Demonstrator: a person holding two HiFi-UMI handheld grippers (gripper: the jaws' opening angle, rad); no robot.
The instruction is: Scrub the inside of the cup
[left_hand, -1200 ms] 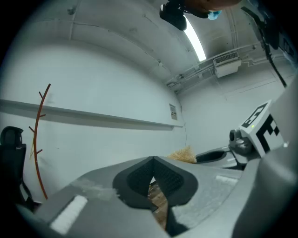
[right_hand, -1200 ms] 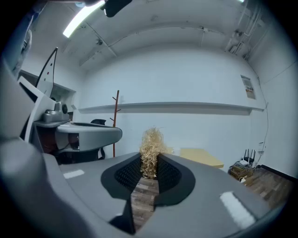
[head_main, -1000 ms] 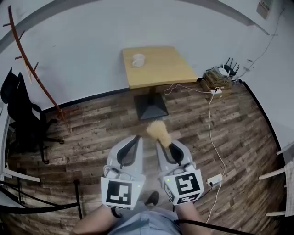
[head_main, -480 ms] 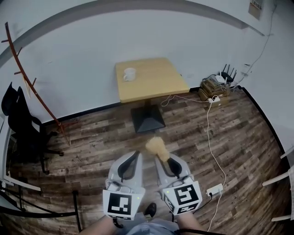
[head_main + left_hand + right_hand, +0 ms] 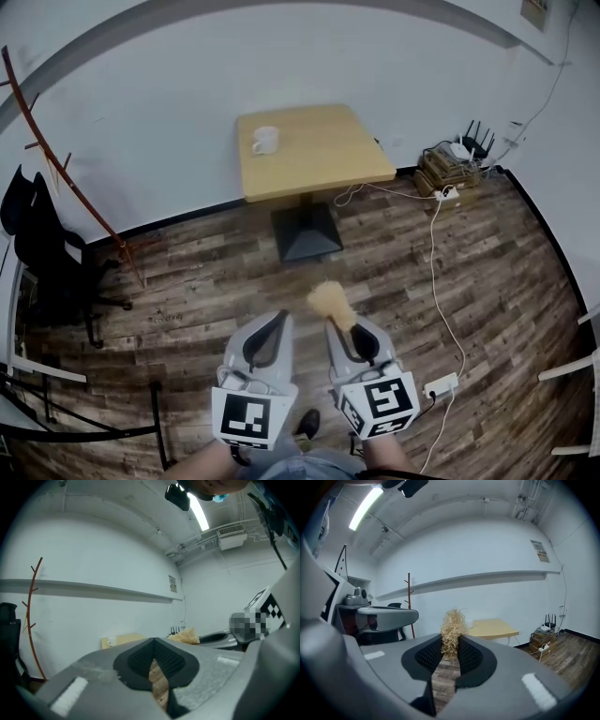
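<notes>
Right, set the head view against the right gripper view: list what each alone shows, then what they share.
Head view only: the white power strip on the floor and the person's shoe.
Right gripper view only: the ceiling light, and a close look at the ribbed pads pressing the bristles.
Both: the straw-coloured brush clamped in the right gripper, the wooden table and the red coat stand.

Grey left claw (image 5: 280, 316) and right claw (image 5: 339, 326) bear black pads (image 5: 139, 660) and marker cubes (image 5: 248, 418).
</notes>
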